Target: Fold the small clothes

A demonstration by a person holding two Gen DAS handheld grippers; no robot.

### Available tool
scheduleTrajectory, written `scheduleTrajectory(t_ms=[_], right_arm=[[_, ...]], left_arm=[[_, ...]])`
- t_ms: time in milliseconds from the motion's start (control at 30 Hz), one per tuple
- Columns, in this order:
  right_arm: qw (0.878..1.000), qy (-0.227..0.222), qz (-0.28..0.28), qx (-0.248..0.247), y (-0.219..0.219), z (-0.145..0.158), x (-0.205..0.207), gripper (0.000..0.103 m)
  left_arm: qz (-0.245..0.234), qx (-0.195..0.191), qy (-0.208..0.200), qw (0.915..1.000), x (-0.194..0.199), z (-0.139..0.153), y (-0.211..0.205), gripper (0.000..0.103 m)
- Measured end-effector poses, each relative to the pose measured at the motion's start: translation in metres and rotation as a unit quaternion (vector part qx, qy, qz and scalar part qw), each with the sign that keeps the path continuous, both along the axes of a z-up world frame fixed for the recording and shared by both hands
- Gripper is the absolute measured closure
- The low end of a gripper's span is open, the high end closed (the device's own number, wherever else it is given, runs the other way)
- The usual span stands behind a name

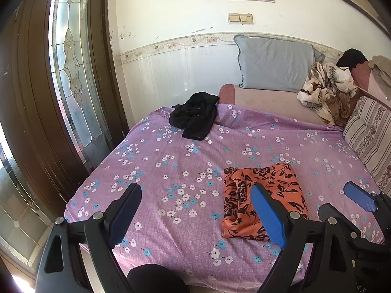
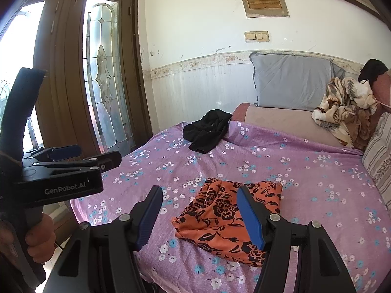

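Both my tools hang above the near edge of the bed (image 1: pixel 171 146) with nothing in them: the left tool (image 1: pixel 195 217) stands wide open, the right tool (image 2: pixel 198 217) open somewhat less. The orange cloth (image 2: pixel 227 217) lies folded flat on the sheet just ahead of the right tool. It looks done. The black garment (image 1: pixel 195 116) sits crumpled at the far side of the bed near the pillow (image 1: pixel 273 63), well apart from both tools, and I judge it is the next to fold. It looks thin, light and limp, so it should sag and bunch when lifted. I would pinch it at a hem or corner with each tool and spread it flat first.
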State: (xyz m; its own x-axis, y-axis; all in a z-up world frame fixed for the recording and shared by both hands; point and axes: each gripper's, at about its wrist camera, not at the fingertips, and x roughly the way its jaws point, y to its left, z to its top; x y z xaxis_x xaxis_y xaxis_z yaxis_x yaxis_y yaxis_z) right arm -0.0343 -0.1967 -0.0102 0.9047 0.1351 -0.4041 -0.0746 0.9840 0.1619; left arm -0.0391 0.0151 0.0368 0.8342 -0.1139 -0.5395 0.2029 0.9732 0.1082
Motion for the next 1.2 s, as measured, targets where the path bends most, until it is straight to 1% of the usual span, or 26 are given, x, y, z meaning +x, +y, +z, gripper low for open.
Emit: scheduleTrajectory(t_ms=[1200], right_arm=[[1.000,0.000,0.003,0.002,0.0080,-0.0009,0.0018,0.036]], left_arm=[[0.005,-0.008,0.019,0.9998,0.0076,-0.0068,0.0080,0.012]])
